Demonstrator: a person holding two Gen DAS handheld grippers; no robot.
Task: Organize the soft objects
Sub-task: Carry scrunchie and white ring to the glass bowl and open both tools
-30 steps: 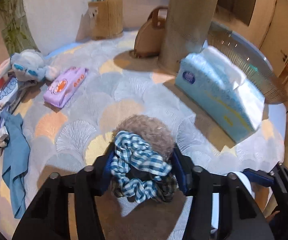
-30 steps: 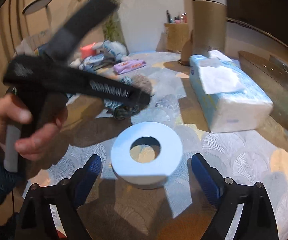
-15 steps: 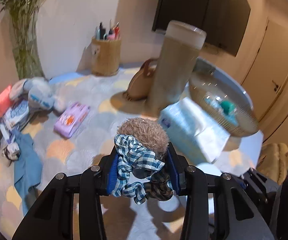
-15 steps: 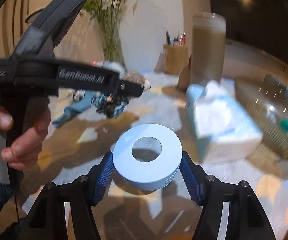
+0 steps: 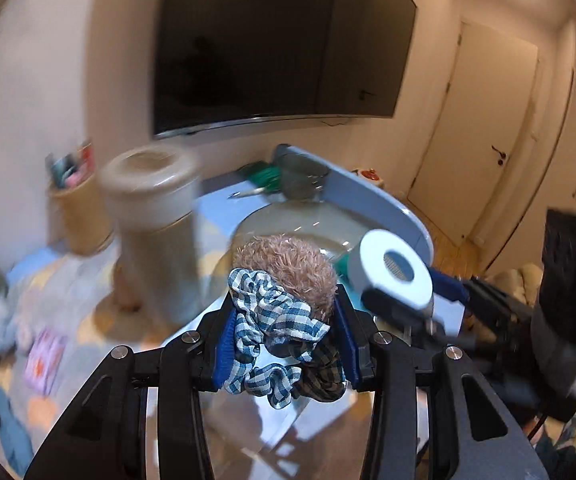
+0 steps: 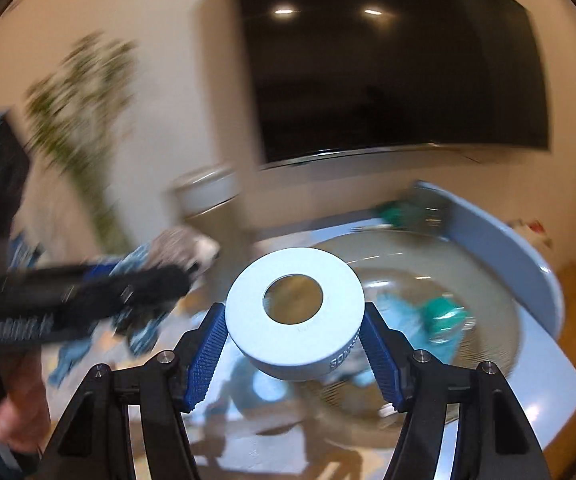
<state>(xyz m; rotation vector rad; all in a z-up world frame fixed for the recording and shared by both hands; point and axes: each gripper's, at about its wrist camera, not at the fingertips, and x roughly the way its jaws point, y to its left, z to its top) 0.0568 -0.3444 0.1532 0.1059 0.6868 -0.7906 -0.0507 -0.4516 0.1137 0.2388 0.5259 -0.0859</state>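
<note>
Left wrist view: left gripper [image 5: 284, 340] raised above the tabletop [image 5: 216, 216], fingers [image 5: 224, 344] pinching a bundle of soft things. Checked scrunchie [image 5: 272, 320] in front, between the blue pads; fuzzy brown scrunchie [image 5: 288, 268] behind it, sticking up past the fingertips; a darker plaid piece [image 5: 323, 376] hanging below on the right. Beyond the fingers, right: right gripper [image 5: 407, 292] carrying a pale blue ring [image 5: 393, 276], hole facing the camera. Beyond the fingers, left: tall beige canister [image 5: 156, 224], blurred; pen holder [image 5: 76, 208] farther left. Straight ahead, past the bundle: mesh bowl [image 5: 299, 220]. Dark TV [image 5: 280, 44] on the wall above.

Right wrist view: right gripper [image 6: 293, 344] fingers [image 6: 208, 348] clamped on the ring [image 6: 295, 316], one blue pad on each side, ring held flat and off the tabletop [image 6: 547, 380]. Left of the fingers: left gripper [image 6: 156, 284], motion-blurred, with the scrunchie bundle [image 6: 144, 328] at its tip; individual pieces not separable here. Ahead and to the right of the fingers: mesh bowl [image 6: 503, 312] with teal items [image 6: 443, 312] inside, kind not discernible. Canister [image 6: 208, 196] and plant [image 6: 84, 92] beyond the left finger, both blurred.
</note>
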